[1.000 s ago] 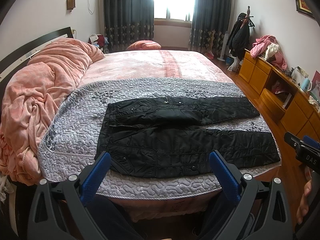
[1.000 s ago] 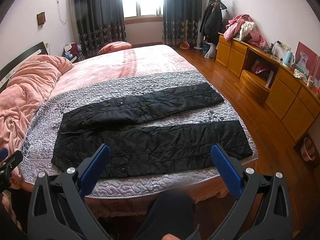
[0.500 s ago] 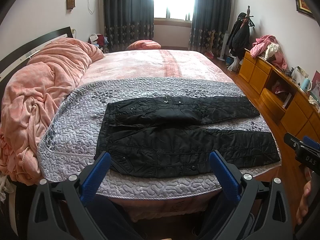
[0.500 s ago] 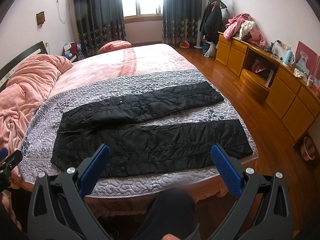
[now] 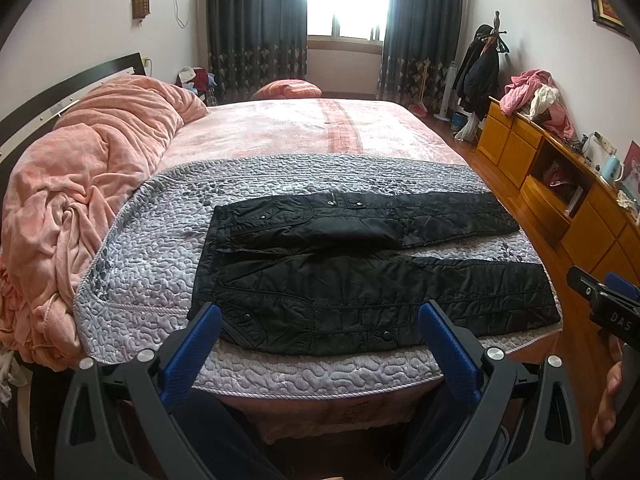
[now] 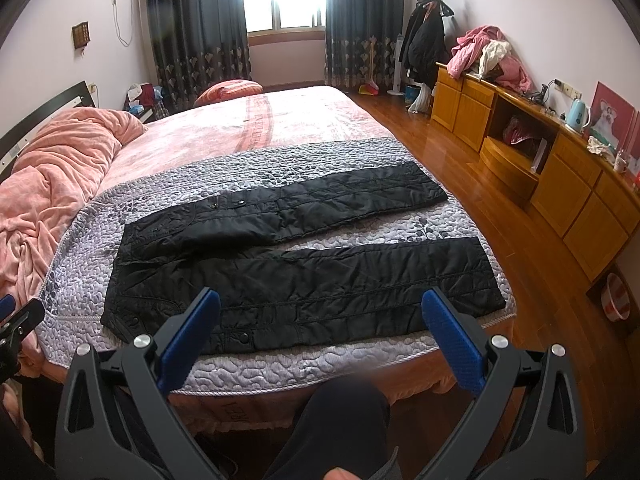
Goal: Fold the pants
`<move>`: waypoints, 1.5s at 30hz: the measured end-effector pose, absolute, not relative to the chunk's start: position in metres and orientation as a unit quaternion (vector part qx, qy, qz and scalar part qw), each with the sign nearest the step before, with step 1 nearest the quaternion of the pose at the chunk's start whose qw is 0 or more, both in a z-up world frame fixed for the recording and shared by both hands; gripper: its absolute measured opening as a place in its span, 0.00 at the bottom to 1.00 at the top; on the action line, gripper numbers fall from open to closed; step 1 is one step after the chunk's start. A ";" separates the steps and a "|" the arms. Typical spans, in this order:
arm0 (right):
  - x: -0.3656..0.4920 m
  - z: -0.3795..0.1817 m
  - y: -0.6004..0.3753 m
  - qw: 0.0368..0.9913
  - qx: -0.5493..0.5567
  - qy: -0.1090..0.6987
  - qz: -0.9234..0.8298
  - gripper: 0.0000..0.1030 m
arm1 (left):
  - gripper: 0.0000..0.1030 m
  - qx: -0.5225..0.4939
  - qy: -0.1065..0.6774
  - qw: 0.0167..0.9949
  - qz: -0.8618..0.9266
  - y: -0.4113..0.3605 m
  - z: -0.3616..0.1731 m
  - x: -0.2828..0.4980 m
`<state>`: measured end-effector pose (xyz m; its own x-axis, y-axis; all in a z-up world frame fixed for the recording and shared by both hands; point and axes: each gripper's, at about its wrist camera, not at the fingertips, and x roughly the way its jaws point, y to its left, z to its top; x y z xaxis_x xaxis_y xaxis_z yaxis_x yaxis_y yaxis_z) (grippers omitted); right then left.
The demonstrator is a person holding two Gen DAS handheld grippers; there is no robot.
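Black quilted pants point(image 5: 360, 276) point(image 6: 304, 272) lie flat on a grey quilted cover point(image 5: 152, 248) point(image 6: 80, 256) at the bed's near edge, waist to the left, both legs spread apart and running right. My left gripper point(image 5: 320, 316) hovers open in front of the bed edge, short of the waist end, with nothing between its blue pads. In its own view my right gripper point(image 6: 320, 300) is open too, held before the near leg and apart from the fabric. The right gripper also shows at the left view's right edge point(image 5: 608, 300).
A bunched pink duvet point(image 5: 76, 192) fills the bed's left side by the headboard. Wooden cabinets point(image 6: 560, 176) with clothes on top line the right wall across a strip of wood floor point(image 6: 532, 264). The person's dark-clad knee point(image 6: 340, 420) is below the bed edge.
Both grippers have edged very slightly toward the bed. The pants lie as before, and both grippers stay open.
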<state>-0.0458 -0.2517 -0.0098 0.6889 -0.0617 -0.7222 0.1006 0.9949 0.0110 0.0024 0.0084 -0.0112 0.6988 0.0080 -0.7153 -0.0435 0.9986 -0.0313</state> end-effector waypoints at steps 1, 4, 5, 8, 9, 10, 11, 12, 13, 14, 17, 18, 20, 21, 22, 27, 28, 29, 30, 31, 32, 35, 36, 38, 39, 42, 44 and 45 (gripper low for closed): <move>-0.046 -0.012 -0.253 0.918 0.025 0.392 -0.044 0.98 | 0.96 -0.023 0.388 0.921 0.014 0.009 -0.010 0.002; -0.047 -0.011 -0.251 0.919 0.024 0.391 -0.045 0.98 | 0.96 -0.023 0.392 0.920 0.014 0.008 -0.013 0.004; -0.047 -0.013 -0.253 0.918 0.025 0.393 -0.046 0.98 | 0.96 -0.023 0.395 0.918 0.014 0.008 -0.015 0.005; -0.047 -0.016 -0.252 0.918 0.024 0.394 -0.047 0.98 | 0.96 -0.026 0.395 0.918 0.013 0.009 -0.014 0.005; -0.046 -0.017 -0.252 0.918 0.023 0.394 -0.047 0.98 | 0.96 -0.027 0.395 0.918 0.013 0.009 -0.014 0.006; -0.046 -0.015 -0.250 0.917 0.024 0.394 -0.047 0.98 | 0.96 -0.027 0.394 0.919 0.013 0.010 -0.014 0.006; -0.046 -0.018 -0.250 0.917 0.023 0.395 -0.047 0.98 | 0.96 -0.027 0.395 0.918 0.013 0.009 -0.014 0.007; -0.045 -0.017 -0.249 0.917 0.023 0.396 -0.047 0.98 | 0.96 -0.027 0.396 0.918 0.013 0.009 -0.015 0.007; -0.046 -0.019 -0.250 0.916 0.022 0.397 -0.047 0.98 | 0.96 -0.028 0.398 0.917 0.013 0.010 -0.015 0.007; -0.045 -0.018 -0.249 0.916 0.022 0.398 -0.047 0.98 | 0.96 -0.029 0.399 0.916 0.013 0.010 -0.015 0.008; -0.043 -0.018 -0.248 0.915 0.022 0.401 -0.048 0.98 | 0.96 -0.030 0.403 0.914 0.013 0.012 -0.017 0.012; -0.042 -0.017 -0.247 0.914 0.022 0.402 -0.049 0.98 | 0.96 -0.030 0.404 0.914 0.013 0.011 -0.018 0.012; -0.040 -0.020 -0.247 0.912 0.020 0.407 -0.052 0.98 | 0.96 -0.028 0.405 0.914 0.014 0.012 -0.019 0.014; -0.038 -0.020 -0.247 0.912 0.019 0.407 -0.052 0.98 | 0.96 -0.027 0.405 0.914 0.012 0.012 -0.021 0.015; -0.036 -0.023 -0.246 0.911 0.011 0.408 -0.057 0.98 | 0.96 -0.029 0.402 0.915 0.005 0.014 -0.025 0.017; -0.017 -0.050 -0.266 0.916 -0.010 0.395 -0.065 0.98 | 0.96 -0.080 0.428 0.893 -0.110 0.044 -0.071 0.042; -0.012 -0.061 -0.277 0.912 0.006 0.405 -0.059 0.98 | 0.96 -0.102 0.450 0.878 -0.124 0.059 -0.089 0.053; -0.004 -0.079 -0.298 0.903 0.048 0.424 -0.049 0.98 | 0.96 -0.113 0.470 0.868 -0.118 0.070 -0.102 0.061; -0.001 -0.087 -0.308 0.900 0.065 0.429 -0.047 0.98 | 0.96 -0.126 0.497 0.853 -0.101 0.089 -0.124 0.072; 0.002 -0.096 -0.319 0.897 0.080 0.432 -0.049 0.98 | 0.96 -0.135 0.513 0.843 -0.091 0.101 -0.138 0.079; 0.006 -0.107 -0.328 0.895 0.083 0.436 -0.054 0.98 | 0.96 -0.153 0.528 0.832 -0.079 0.122 -0.156 0.087; 0.016 -0.143 -0.349 0.881 0.081 0.461 -0.063 0.98 | 0.96 -0.230 0.537 0.809 -0.062 0.184 -0.198 0.099; 0.019 -0.158 -0.358 0.871 0.102 0.478 -0.057 0.97 | 0.96 -0.265 0.536 0.800 -0.052 0.204 -0.212 0.102; 0.023 -0.183 -0.371 0.850 0.153 0.503 -0.037 0.96 | 0.96 -0.337 0.537 0.773 -0.018 0.245 -0.245 0.108; 0.025 -0.199 -0.378 0.837 0.185 0.514 -0.027 0.96 | 0.96 -0.355 0.536 0.766 -0.010 0.256 -0.255 0.111; 0.023 -0.215 -0.378 0.837 0.192 0.511 -0.032 0.95 | 0.96 -0.406 0.527 0.746 0.020 0.285 -0.285 0.115; 0.020 -0.221 -0.377 0.840 0.192 0.507 -0.031 0.95 | 0.94 -0.433 0.513 0.741 0.022 0.297 -0.301 0.121; 0.019 -0.224 -0.378 0.839 0.194 0.508 -0.032 0.95 | 0.91 -0.436 0.512 0.740 0.026 0.301 -0.306 0.123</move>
<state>0.0194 -0.3782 -0.2238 0.4825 0.1439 -0.8640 0.2510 0.9223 0.2938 0.1233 0.3007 -0.3064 0.4748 -0.4074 -0.7801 -0.4851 0.6185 -0.6182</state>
